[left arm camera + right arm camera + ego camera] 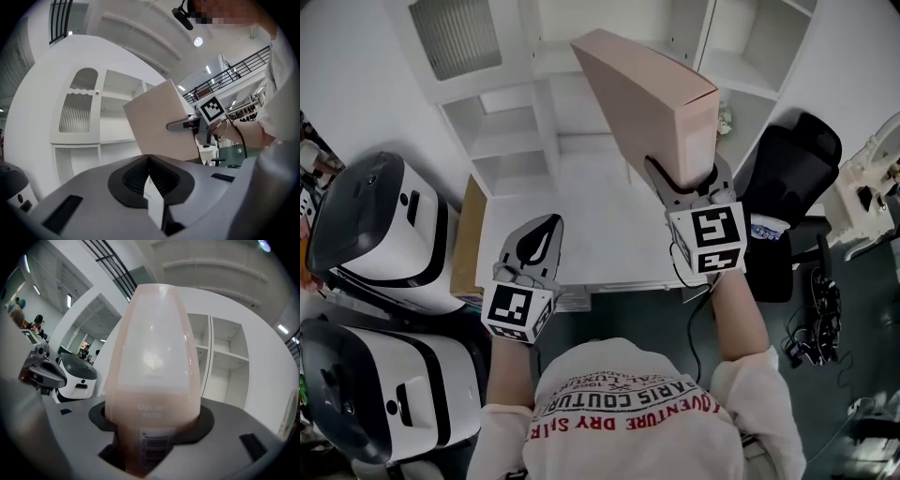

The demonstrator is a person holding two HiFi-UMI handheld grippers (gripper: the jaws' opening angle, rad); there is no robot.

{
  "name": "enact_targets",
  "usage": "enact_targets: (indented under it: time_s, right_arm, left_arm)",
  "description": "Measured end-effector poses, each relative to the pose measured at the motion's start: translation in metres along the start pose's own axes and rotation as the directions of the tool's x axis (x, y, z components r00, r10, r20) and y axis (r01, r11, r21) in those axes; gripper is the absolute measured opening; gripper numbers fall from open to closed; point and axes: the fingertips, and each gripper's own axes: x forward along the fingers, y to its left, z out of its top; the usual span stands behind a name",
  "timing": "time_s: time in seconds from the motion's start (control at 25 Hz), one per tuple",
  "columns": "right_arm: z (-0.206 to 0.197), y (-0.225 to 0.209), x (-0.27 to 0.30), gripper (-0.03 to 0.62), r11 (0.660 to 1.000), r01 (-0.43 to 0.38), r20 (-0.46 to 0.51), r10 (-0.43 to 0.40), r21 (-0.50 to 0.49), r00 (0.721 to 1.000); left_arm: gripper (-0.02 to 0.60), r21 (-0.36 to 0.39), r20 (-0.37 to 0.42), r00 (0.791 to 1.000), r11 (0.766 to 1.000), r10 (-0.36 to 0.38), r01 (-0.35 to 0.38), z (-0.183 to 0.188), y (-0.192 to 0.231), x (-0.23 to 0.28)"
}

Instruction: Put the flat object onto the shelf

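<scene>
Pink file box (647, 103) in right tongs (686, 176) before shelf (502, 141)

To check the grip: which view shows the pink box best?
The left gripper view: it shows the broad face of the box, with the right gripper clamped on its edge. The head view shows it slanted, from above. The right gripper view shows only its narrow barcoded edge between the jaws.

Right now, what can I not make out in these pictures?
- Right gripper view: the flat pale-pink plastic file box hides the middle of the white shelf unit; its barcode print is blurred.
- Head view: a small item beside that box, half covered, too small to name.
</scene>
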Motion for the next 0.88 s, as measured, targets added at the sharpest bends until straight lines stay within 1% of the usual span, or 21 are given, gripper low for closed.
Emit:
enact_targets:
  time_s: [0.12,0.24,0.32,0.36,0.4,0.44,0.48,0.52,0.6,0.64,0.68,0.72,0.76,0.8,0.88]
  right_arm:
    - [0.027,-0.013,0.025,0.305,0.997,0.028,-0.002,-0.028,-0.073,1.000]
    - [0.045,-0.020,0.047,0.305,0.985,0.044,-0.027,-0.049,-0.169,0.998]
    - [0.057,-0.024,0.060,0.305,0.964,0.055,-0.052,-0.071,-0.260,0.996]
    - [0.064,-0.027,0.066,0.305,0.947,0.063,-0.059,-0.086,-0.315,0.995]
    - [0.070,-0.029,0.072,0.305,0.923,0.075,-0.060,-0.105,-0.377,0.993]
    - [0.075,-0.031,0.077,0.305,0.892,0.091,-0.057,-0.129,-0.444,0.990]
    - [0.080,-0.033,0.082,0.305,0.852,0.108,-0.054,-0.157,-0.513,0.986]
    - [0.083,-0.035,0.087,0.305,0.804,0.124,-0.050,-0.188,-0.582,0.981]
    - [0.089,-0.038,0.099,0.305,0.696,0.145,-0.042,-0.244,-0.703,0.969]
    - [0.090,-0.039,0.106,0.305,0.646,0.148,-0.039,-0.265,-0.749,0.963]
    - [0.090,-0.040,0.113,0.305,0.605,0.143,-0.040,-0.279,-0.783,0.959]
    - [0.088,-0.040,0.121,0.305,0.576,0.132,-0.047,-0.285,-0.806,0.957]
    - [0.086,-0.038,0.130,0.305,0.560,0.114,-0.061,-0.284,-0.821,0.957]
    - [0.082,-0.036,0.138,0.307,0.552,0.090,-0.080,-0.276,-0.829,0.958]
    - [0.072,-0.029,0.153,0.308,0.553,0.029,-0.131,-0.248,-0.833,0.960]
  left_arm:
    - [0.014,0.009,-0.008,1.000,1.000,-0.004,0.004,-0.002,0.012,0.007]
    - [0.014,0.012,-0.004,1.000,1.000,-0.029,0.029,-0.002,0.020,0.011]
    - [0.014,0.015,0.007,0.999,0.999,-0.042,0.042,0.001,0.025,0.015]
    - [0.014,0.019,0.012,0.999,0.999,-0.049,0.048,0.003,0.027,0.017]
    - [0.014,0.023,0.016,0.998,0.998,-0.055,0.054,0.004,0.029,0.019]
    - [0.014,0.028,0.018,0.998,0.998,-0.061,0.060,0.004,0.031,0.020]
    - [0.014,0.033,0.020,0.998,0.997,-0.067,0.067,0.005,0.032,0.020]
    - [0.014,0.039,0.024,0.997,0.996,-0.076,0.075,0.006,0.033,0.020]
    - [0.014,0.048,0.039,0.995,0.995,-0.093,0.092,0.010,0.035,0.020]
    - [0.014,0.051,0.045,0.994,0.994,-0.099,0.097,0.012,0.037,0.021]
    - [0.014,0.053,0.048,0.994,0.994,-0.102,0.099,0.012,0.040,0.021]
    - [0.014,0.054,0.049,0.994,0.994,-0.101,0.098,0.013,0.044,0.023]
    - [0.014,0.055,0.049,0.994,0.994,-0.098,0.095,0.013,0.047,0.024]
    - [0.014,0.054,0.049,0.994,0.994,-0.093,0.091,0.013,0.052,0.025]
    - [0.014,0.049,0.050,0.995,0.996,-0.082,0.079,0.013,0.059,0.028]
